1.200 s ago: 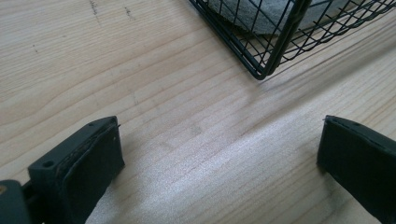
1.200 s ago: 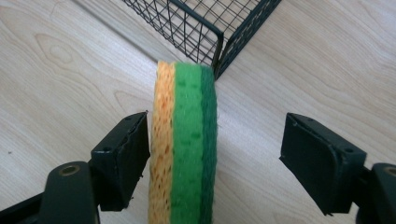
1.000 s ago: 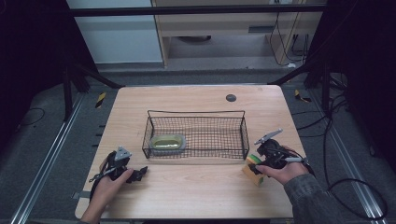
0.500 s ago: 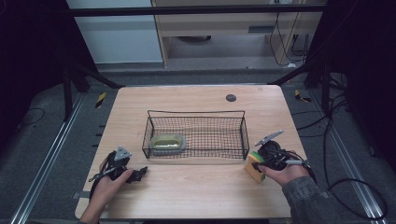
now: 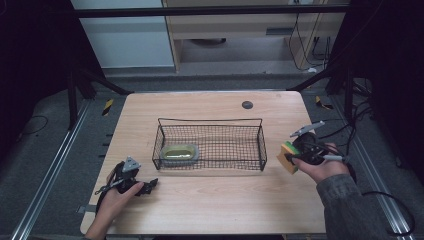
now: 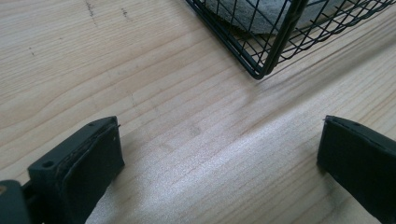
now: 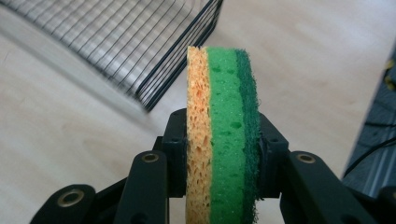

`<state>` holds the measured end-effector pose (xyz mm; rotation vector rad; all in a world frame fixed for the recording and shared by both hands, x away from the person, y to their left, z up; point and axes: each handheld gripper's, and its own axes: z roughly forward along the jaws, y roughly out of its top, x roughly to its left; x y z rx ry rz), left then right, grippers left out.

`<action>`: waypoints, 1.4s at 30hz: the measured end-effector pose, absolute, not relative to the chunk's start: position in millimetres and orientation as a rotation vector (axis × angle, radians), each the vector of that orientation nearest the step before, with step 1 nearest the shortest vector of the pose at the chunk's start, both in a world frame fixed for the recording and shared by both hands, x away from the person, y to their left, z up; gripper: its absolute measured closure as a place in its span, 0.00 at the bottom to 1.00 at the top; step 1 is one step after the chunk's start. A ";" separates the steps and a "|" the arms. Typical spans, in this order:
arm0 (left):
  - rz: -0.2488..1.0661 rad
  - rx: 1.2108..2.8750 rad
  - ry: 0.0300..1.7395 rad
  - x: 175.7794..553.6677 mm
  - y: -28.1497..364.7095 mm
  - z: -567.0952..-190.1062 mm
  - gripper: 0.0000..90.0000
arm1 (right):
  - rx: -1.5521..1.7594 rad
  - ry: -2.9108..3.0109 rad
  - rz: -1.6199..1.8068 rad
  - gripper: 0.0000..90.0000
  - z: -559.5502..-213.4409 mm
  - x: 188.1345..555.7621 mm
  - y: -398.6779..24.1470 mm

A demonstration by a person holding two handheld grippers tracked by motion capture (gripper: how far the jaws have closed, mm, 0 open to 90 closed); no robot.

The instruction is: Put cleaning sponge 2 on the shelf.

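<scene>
A black wire basket stands mid-table, with a grey-rimmed, olive-topped soap-like piece in its left end. My right gripper is at the basket's right end, shut on a yellow-and-green sponge. In the right gripper view the sponge stands on edge between the jaws, above the table, with the basket's corner behind it. My left gripper rests low near the table's front left, open with nothing between its pads. The basket's near corner lies just ahead of it.
A small dark round disc lies on the wooden table near its far edge. Cables trail off the right side behind my right hand. Bare wood runs along the table's front between the two hands.
My right gripper has moved slightly up and away from the table's front with the sponge in it. The left gripper has stayed put.
</scene>
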<state>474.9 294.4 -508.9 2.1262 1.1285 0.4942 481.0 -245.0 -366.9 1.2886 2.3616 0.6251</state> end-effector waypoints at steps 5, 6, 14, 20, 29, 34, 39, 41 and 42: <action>0.494 2.127 1.128 474.9 294.4 -508.9 0.00 | 1.252 2.314 0.657 0.71 -349.9 499.7 -247.3; 0.494 2.127 1.128 475.2 294.4 -508.8 0.00 | 1.246 2.308 0.660 0.71 -347.8 502.9 -246.8; 0.500 2.122 1.137 478.4 292.4 -508.8 0.00 | 1.190 2.304 0.681 0.71 -334.8 516.4 -236.5; 0.501 2.123 1.136 478.4 292.5 -508.8 0.00 | 1.153 2.307 0.673 0.71 -329.0 524.2 -226.2; 0.501 2.123 1.136 478.4 292.5 -508.8 0.00 | 1.082 2.310 0.703 0.71 -318.9 531.3 -205.2; 0.500 2.123 1.136 478.4 292.5 -508.8 0.00 | 1.069 2.318 0.720 0.71 -318.1 534.5 -196.9; 0.501 2.123 1.136 478.4 292.4 -508.8 0.00 | 1.056 2.331 0.734 0.71 -319.4 537.4 -188.1; 0.500 2.122 1.136 478.4 292.4 -508.8 0.00 | 1.047 2.337 0.736 0.71 -320.6 538.8 -184.1; 0.501 2.123 1.136 478.4 292.5 -508.8 0.00 | 1.043 2.339 0.737 0.71 -321.1 539.2 -182.1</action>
